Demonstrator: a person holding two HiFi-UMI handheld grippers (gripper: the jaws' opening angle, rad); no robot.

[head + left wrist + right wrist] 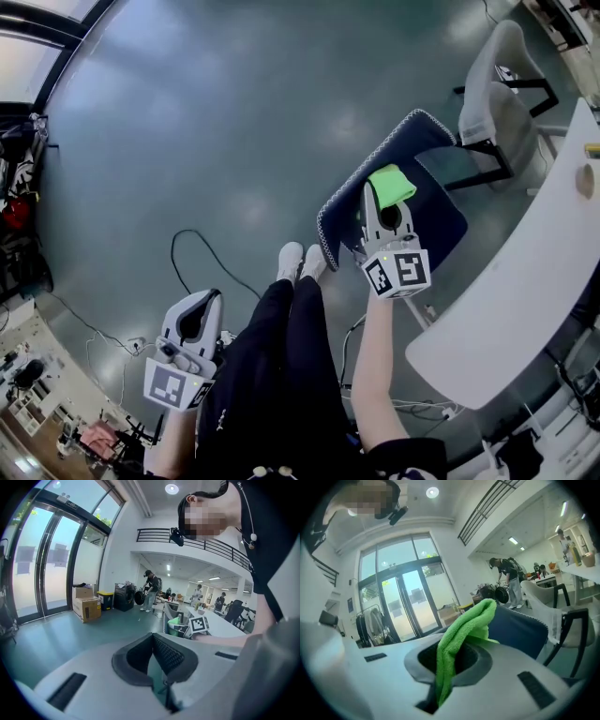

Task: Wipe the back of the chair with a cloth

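My right gripper (379, 199) is shut on a bright green cloth (392, 184). The cloth rests on the top part of the dark blue chair back (361, 192), which has a pale dotted edge. In the right gripper view the cloth (461, 627) hangs folded out of the jaws of the right gripper (452, 660), with the chair back (518, 630) just beyond. My left gripper (194, 314) hangs low at my left side, far from the chair. Its jaws look shut with nothing between them in the left gripper view (153, 645), which shows the cloth (180, 619) in the distance.
A white curved table (525, 291) runs along the right. A white chair (497, 103) stands behind the blue one. A black cable (187, 248) lies on the floor near my legs (281, 356). Cardboard boxes (86, 604) and people stand in the background.
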